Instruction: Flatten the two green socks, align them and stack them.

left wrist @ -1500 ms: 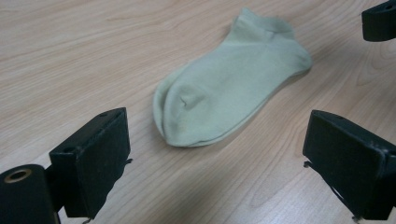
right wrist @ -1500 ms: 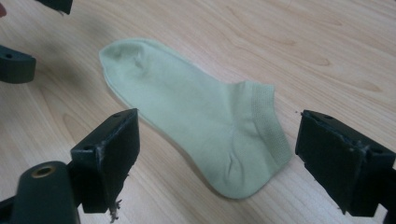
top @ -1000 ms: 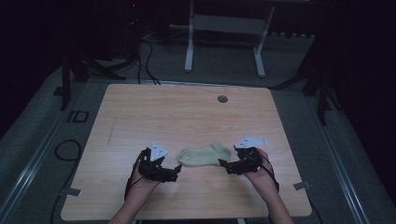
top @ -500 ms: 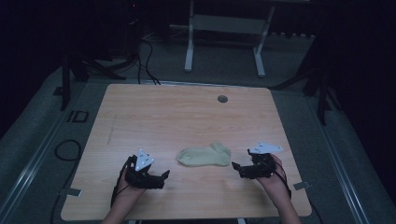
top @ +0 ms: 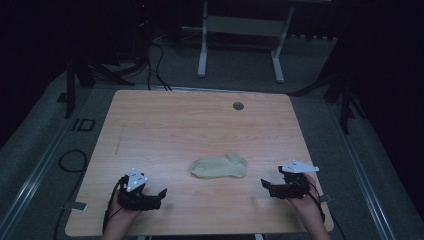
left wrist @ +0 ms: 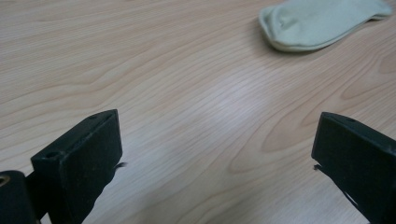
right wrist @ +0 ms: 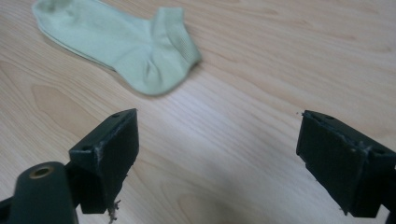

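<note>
Left claw (top: 161,193) and right claw (top: 265,185) drawn back, both wide, empty; sock (top: 219,166) released flat on worktop (top: 165,130); placement judged finished.

**Dark room, lit table**

A wooden table (top: 165,130) stands on grey carpet (top: 45,145); a round grommet (top: 238,106) sits near its far edge; behind, a white frame (top: 240,30) and black cables (top: 155,55); the surroundings lie in darkness.

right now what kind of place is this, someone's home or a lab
Most likely a lab or recording room, not a home. A bare wooden table holds just one sock, loose cables run over the grey floor beyond it, and a metal stand frame sits in the dark background.
</note>
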Tool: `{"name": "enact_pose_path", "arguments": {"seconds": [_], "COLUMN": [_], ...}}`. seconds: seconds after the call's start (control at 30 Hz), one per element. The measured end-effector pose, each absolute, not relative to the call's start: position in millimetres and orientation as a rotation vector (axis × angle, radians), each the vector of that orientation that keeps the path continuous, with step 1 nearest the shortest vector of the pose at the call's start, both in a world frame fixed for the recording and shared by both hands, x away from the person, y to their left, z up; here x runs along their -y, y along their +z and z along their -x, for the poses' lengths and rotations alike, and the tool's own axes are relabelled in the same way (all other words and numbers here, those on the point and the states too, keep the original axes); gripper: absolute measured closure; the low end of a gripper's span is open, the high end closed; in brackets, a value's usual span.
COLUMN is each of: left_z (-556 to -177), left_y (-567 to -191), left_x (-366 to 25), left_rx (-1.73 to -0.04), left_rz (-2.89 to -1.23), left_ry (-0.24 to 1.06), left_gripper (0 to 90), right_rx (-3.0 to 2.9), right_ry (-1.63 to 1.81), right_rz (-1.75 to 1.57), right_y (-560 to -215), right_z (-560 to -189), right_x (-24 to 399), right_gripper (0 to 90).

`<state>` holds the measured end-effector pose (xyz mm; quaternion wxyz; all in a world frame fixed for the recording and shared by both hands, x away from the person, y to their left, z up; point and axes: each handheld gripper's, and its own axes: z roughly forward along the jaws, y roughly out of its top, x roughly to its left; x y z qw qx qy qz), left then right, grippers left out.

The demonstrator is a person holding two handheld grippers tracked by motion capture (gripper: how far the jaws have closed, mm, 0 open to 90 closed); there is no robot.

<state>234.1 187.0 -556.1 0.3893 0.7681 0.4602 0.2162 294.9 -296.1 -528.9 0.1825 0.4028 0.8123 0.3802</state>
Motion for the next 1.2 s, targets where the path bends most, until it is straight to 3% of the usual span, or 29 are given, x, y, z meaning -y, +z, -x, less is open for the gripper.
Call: {"name": "enact_pose_path", "arguments": {"seconds": [0.63,1.2], "left_z": [-211.0,-198.7], "left_y": [-565.8,-564.7], "left_x": [-220.1,-253.2], "left_rx": [-1.283,-1.448], "left_rz": [-1.915,-1.697], "left_ry": [0.591,0.732], "left_gripper": [2.0,2.0], "right_rx": [-2.127,-1.888], "right_ry": [1.048,1.077], "right_rz": [-1.285,-1.430], "right_y": [-542.7,-551.5], "right_z": [-265.7,-246.8], "right_x": [344.7,377.1], "right_gripper": [11.7,11.8]}}
